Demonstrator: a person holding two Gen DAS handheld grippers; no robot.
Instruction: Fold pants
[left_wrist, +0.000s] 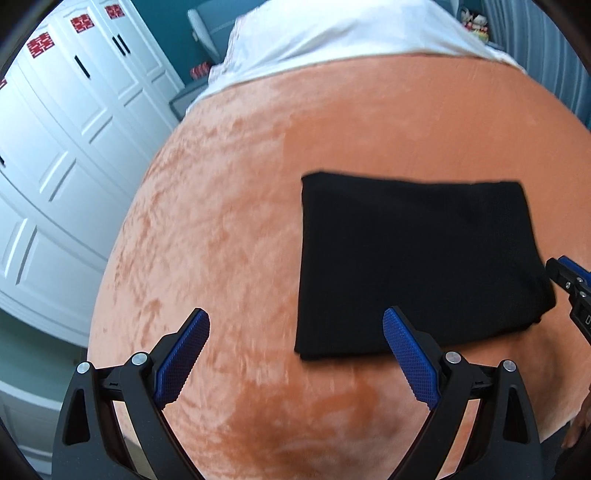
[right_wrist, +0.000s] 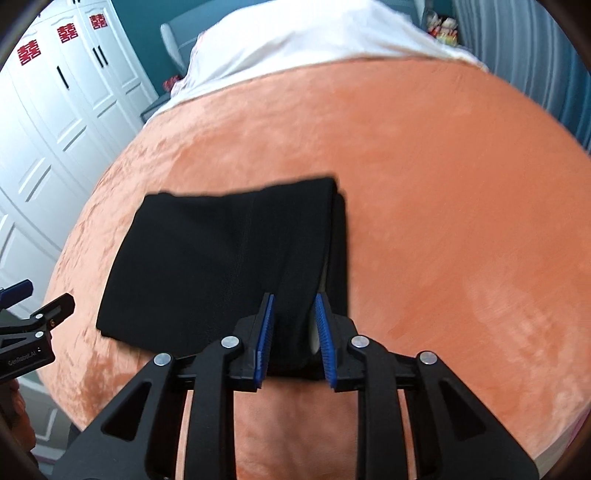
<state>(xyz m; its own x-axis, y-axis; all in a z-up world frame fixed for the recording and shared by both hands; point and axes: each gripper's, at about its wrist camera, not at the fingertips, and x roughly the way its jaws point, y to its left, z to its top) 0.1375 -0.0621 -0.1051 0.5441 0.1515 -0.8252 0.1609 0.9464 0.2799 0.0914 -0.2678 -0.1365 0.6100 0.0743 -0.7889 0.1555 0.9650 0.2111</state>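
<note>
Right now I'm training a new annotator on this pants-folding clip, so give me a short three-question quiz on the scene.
1. True or false: the left gripper has its jaws shut on the pants.
2. The folded pants lie on: A) a wooden table, B) the orange blanket, C) a tiled floor.
3. Which gripper has black fabric between its jaws?
Key: 1 false, the left gripper's jaws stand wide apart with nothing between them. 2 B. 3 the right gripper.
</note>
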